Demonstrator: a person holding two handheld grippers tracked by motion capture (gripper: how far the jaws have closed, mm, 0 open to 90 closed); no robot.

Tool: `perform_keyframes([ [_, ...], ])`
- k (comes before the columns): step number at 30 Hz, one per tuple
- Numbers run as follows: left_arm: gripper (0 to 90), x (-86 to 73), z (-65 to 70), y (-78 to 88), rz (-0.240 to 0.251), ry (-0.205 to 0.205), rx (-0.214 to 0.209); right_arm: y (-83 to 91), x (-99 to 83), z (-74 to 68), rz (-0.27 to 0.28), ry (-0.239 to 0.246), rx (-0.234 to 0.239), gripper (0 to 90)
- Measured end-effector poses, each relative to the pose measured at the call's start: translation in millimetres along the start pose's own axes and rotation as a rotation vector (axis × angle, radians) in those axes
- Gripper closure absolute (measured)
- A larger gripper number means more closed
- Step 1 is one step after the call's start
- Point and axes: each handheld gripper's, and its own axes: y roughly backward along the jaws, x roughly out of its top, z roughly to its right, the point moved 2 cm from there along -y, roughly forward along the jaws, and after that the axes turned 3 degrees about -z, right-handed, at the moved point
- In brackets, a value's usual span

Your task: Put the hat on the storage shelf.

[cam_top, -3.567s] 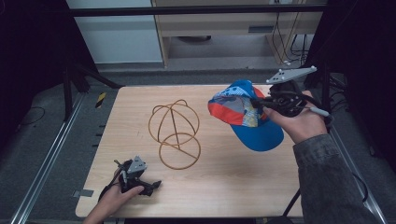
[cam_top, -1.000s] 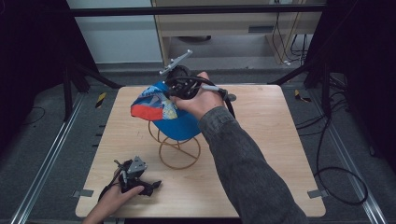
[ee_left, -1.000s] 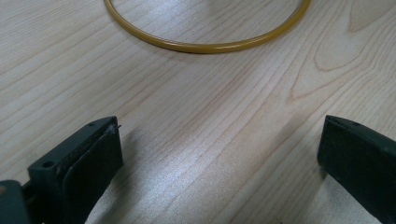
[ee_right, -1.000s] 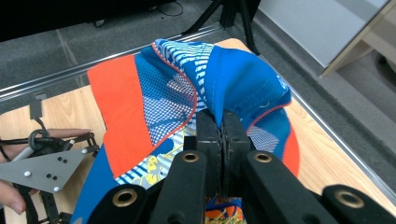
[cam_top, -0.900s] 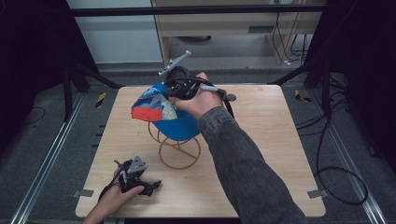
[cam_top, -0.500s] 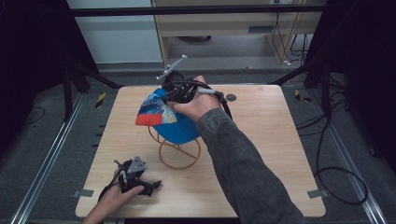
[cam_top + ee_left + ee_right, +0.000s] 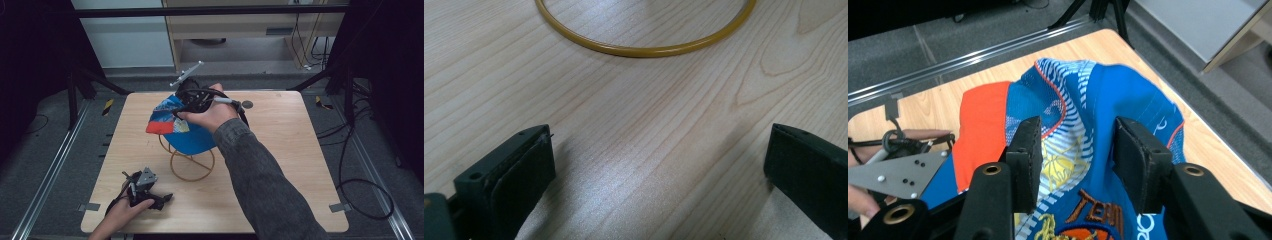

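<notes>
The left gripper [image 7: 162, 199] rests on the bench [image 7: 300, 165] near its front left corner, in the person's left hand [image 7: 122, 215]. Its two claws are wide apart with nothing between them, just bare wood, and the bottom ring of the wire stand [image 7: 644, 47] lies a little ahead of them.

In the middle of the bench, closer to the back edge, the blue cap [image 7: 192, 137] sits on top of the wire stand [image 7: 192, 167]. Its orange brim [image 7: 160, 125] points toward the left edge.

The right gripper [image 7: 185, 105] is just above the cap, right over its back part, so this hand is much nearer to the cap than the left one. Its claws have just been opening. The cap [image 7: 1128, 105] lies under and between them, but the pads [image 7: 1029, 150] look loose on the cloth, not pinching it. I think the next move is to lift this gripper straight up, away from the cap
</notes>
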Motion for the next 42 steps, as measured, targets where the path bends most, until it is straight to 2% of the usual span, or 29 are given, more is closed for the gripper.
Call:
perform_keyframes([
  [13, 0.0, 0.0, 0.0, 0.0, 0.000, 0.000, 0.000, 5.7, -6.4, 2.6, 0.007, -0.029, -0.020, 38.2],
  [23, 0.0, 0.0, 0.0, 0.0, 0.000, 0.000, 0.000, 24.1, -11.4, 0.4, 0.047, -0.047, -0.035, 25.9],
  [29, 0.0, 0.0, 0.1, 0.0, 0.000, 0.000, 0.000, 32.8, -17.8, 1.5, 0.072, -0.090, -0.042, 15.6],
  [33, 0.0, 0.0, 0.0, 0.1, -0.001, 0.000, 0.000, 40.1, -24.5, 2.2, 0.076, -0.094, -0.054, 10.7],
  [42, 0.0, 0.0, -0.1, 0.2, -0.002, -0.001, -0.001, 58.0, -47.7, 11.5, 0.099, -0.114, -0.083, 6.5],
])
